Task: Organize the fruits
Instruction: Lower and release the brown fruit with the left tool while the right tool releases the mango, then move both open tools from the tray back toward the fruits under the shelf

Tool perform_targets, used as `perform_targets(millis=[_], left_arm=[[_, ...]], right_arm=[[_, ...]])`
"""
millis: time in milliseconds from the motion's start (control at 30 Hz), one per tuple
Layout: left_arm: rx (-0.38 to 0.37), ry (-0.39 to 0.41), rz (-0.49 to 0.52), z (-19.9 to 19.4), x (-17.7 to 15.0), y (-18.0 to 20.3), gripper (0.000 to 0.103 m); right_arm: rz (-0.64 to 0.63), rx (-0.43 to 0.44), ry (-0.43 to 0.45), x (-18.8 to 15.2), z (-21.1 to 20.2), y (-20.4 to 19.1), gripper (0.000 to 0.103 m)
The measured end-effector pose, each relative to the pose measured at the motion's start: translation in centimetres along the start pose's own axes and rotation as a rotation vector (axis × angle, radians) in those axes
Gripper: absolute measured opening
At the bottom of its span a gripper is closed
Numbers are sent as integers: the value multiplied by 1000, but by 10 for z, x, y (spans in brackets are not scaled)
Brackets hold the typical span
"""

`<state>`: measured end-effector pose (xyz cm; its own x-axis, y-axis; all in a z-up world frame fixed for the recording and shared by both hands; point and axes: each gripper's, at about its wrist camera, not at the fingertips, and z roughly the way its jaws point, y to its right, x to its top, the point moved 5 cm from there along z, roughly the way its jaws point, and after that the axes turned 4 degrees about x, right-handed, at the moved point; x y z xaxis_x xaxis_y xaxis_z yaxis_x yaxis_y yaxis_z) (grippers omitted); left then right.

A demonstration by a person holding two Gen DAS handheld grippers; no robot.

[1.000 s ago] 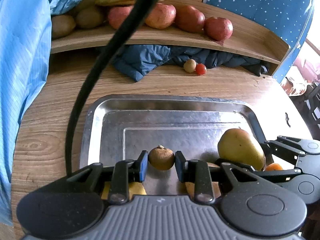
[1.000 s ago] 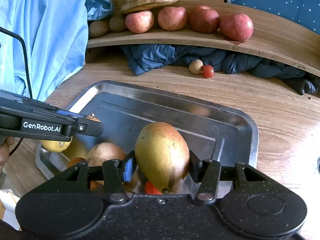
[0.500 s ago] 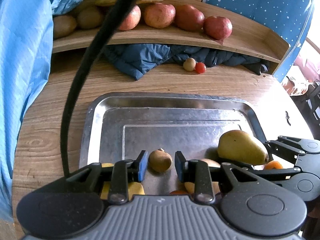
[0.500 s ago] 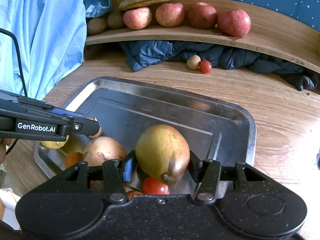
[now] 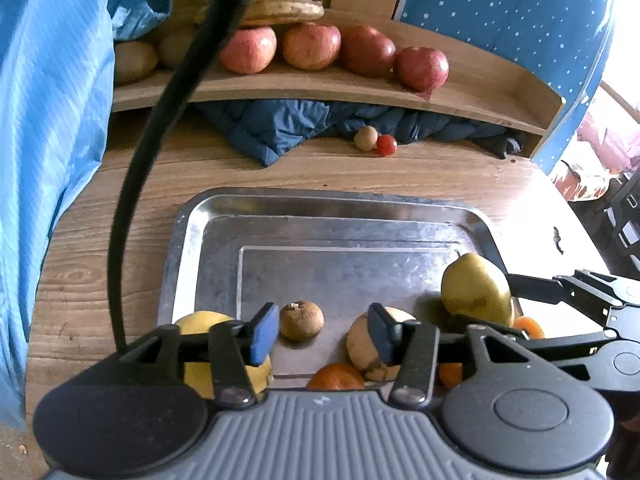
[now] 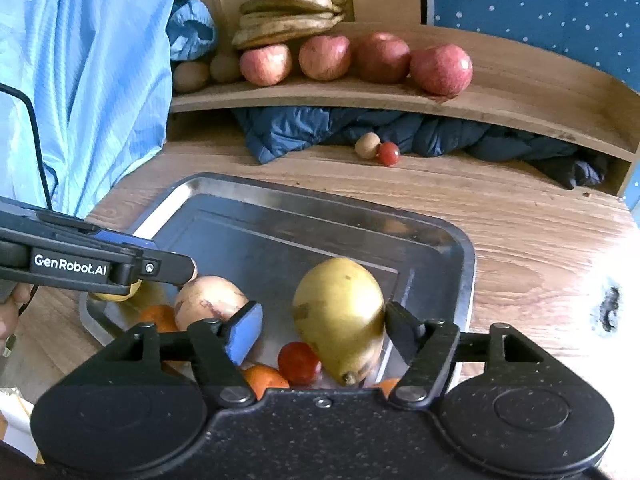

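A steel tray (image 5: 328, 204) (image 6: 460, 248) lies on the wooden table with fruit at its near end. My left gripper (image 5: 322, 334) is open over it; a small brown fruit (image 5: 301, 320) lies free on the tray between the fingers. A yellow lemon (image 5: 200, 322), a tan round fruit (image 5: 362, 340) and an orange (image 5: 336, 376) lie nearby. My right gripper (image 6: 320, 330) is open around a yellow-green mango (image 6: 340, 312) (image 5: 476, 290) that rests on the tray, leaning on the right finger. A red tomato (image 6: 298, 362) lies beside it.
A curved wooden shelf (image 6: 520, 92) at the back holds several red apples (image 6: 440, 68), bananas (image 6: 288, 8) and kiwis (image 6: 190, 76). Under it lies a dark blue cloth (image 6: 320, 128), with a small tan fruit (image 6: 367, 145) and a cherry tomato (image 6: 389, 153). Blue fabric (image 5: 40, 120) hangs left.
Both grippers have opened. The left let go of the small brown fruit, the right released the mango, and both fruits now rest on the tray.
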<state>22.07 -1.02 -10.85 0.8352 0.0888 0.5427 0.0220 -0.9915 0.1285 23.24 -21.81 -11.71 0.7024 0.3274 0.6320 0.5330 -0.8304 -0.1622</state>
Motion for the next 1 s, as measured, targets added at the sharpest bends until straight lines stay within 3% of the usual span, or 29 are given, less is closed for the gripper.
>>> perform_targets(millis=[100, 233, 433, 567, 1000], left_arm=[[-6, 14, 0, -8, -2, 1, 67], [-22, 37, 0, -20, -5, 1, 87], [-15, 48, 4, -35, -13, -3, 99], [4, 44, 9, -44, -19, -10, 103], [65, -55, 37, -51, -39, -38, 103]], right_arm=[[-2, 0, 16, -2, -10, -3, 78], [-3, -3, 32, -6, -22, -5, 85], [-3, -4, 48, -11, -40, -9, 97], [-7, -5, 49, -14, -50, -12, 102], [-20, -50, -49, -28, -55, -21, 102]])
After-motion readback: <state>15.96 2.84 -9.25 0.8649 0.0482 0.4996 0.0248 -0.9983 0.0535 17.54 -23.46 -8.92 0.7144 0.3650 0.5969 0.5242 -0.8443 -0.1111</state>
